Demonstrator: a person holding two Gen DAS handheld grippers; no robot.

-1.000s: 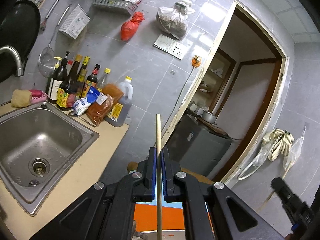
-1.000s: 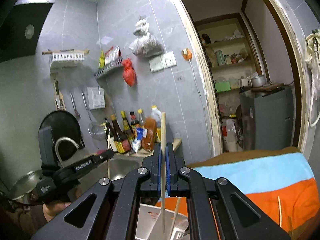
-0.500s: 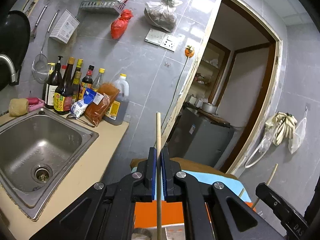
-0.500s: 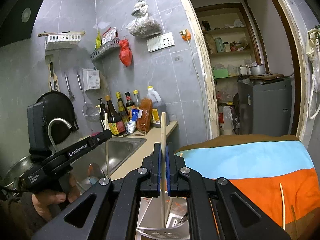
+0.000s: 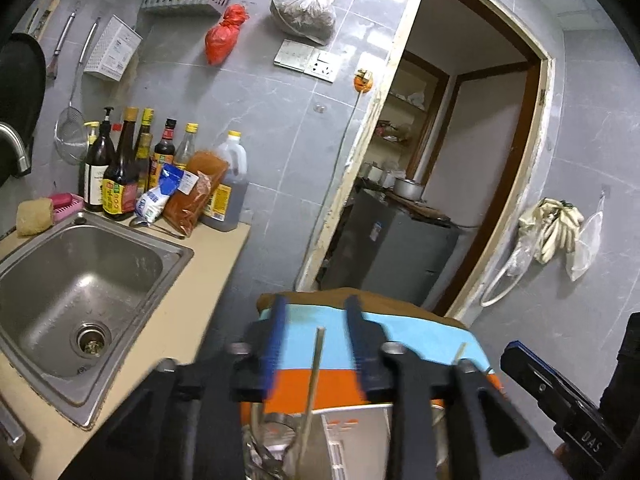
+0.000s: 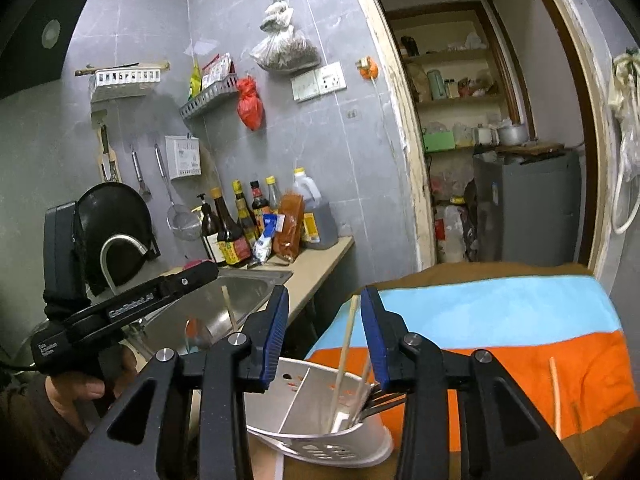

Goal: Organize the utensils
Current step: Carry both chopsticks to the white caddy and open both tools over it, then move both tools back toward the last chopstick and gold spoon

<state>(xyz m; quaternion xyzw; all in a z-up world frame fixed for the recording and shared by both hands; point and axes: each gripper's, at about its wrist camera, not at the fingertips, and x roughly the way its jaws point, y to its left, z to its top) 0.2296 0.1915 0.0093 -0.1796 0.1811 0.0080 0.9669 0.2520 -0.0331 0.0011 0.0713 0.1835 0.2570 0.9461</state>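
Jaws of both grippers are opening. The right gripper (image 6: 324,312) stands part open above the white utensil holder (image 6: 320,436); a chopstick (image 6: 346,354) leans between its blue pads, touching neither, its foot in the holder's right compartment. The left gripper (image 5: 316,324), blurred, is likewise parted around a loose chopstick (image 5: 314,384). The holder's contents are partly hidden there.

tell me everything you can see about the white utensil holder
The white utensil holder looks like plastic, rounded, with slots in its wall and a divider splitting it into compartments. It stands upright below the open right gripper. Its right compartment holds pale chopsticks leaning leftward and dark metal utensils; the left looks empty.
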